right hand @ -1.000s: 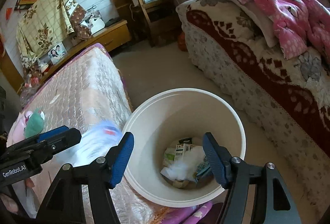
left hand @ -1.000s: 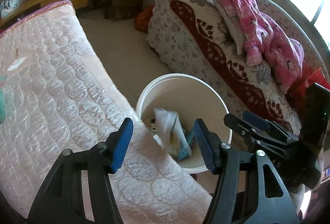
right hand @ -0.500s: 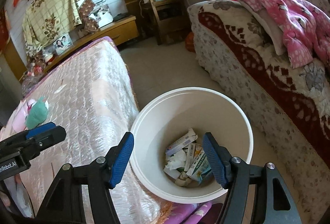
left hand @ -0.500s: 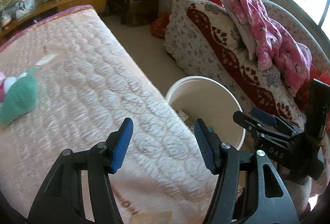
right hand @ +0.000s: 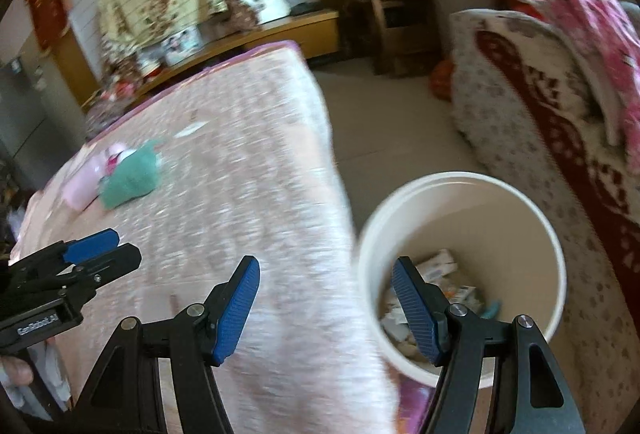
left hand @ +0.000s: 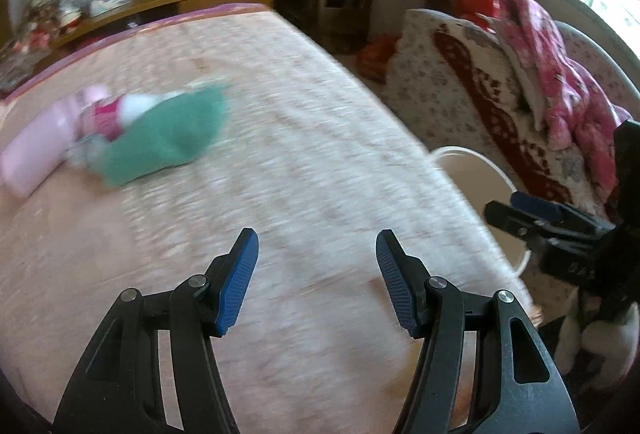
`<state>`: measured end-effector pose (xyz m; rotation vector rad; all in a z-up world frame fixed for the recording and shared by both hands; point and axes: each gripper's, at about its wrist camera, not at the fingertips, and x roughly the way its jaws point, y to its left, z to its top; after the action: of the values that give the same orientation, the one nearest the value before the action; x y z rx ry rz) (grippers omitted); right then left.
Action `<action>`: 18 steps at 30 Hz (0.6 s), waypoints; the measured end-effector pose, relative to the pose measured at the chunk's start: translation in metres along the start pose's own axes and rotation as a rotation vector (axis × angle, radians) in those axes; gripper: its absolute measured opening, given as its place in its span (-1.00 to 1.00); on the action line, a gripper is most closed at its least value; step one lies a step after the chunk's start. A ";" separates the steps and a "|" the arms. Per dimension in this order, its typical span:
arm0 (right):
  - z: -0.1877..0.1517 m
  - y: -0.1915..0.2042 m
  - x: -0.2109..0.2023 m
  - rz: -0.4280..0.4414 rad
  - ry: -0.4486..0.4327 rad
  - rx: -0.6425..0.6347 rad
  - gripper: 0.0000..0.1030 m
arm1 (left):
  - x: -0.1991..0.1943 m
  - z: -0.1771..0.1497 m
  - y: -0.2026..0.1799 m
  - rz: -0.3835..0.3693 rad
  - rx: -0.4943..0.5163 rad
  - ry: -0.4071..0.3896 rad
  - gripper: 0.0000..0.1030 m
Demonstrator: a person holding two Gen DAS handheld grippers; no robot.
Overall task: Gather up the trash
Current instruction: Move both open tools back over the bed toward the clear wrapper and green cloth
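Both grippers empty, next trash up the bed

My left gripper point(left hand: 316, 274) and right gripper point(right hand: 326, 300) gaped half-wide, holding nothing; the green-and-pink bundle point(left hand: 160, 138) lay toward the mattress's point(left hand: 320, 162) far left edge, nearer my left.

Bed point(left hand: 320, 162), pink quilted cover: green cloth point(left hand: 168, 138) touching pink item point(left hand: 36, 150) w/ small white scrap point(right hand: 188, 132) beyond; floor point(right hand: 384, 122): white bin point(right hand: 520, 218) beside bed.

Open bed top, one clutter patch
Bed point(left hand: 312, 162) lies bare near; green cloth point(left hand: 168, 138) and pink bundle point(left hand: 36, 154) block far left; bucket point(right hand: 460, 202) crowds its right edge.
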<state>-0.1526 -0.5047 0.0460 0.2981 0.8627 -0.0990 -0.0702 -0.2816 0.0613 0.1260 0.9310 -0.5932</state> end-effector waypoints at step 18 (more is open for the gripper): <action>0.036 0.136 0.061 0.207 0.080 -0.179 0.31 | -0.005 0.027 0.186 0.153 -0.429 -0.040 0.17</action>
<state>-0.0586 -0.3833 0.0518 0.2227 0.9091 0.1828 0.0461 -0.1337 0.0537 -0.1975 0.9805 -0.2452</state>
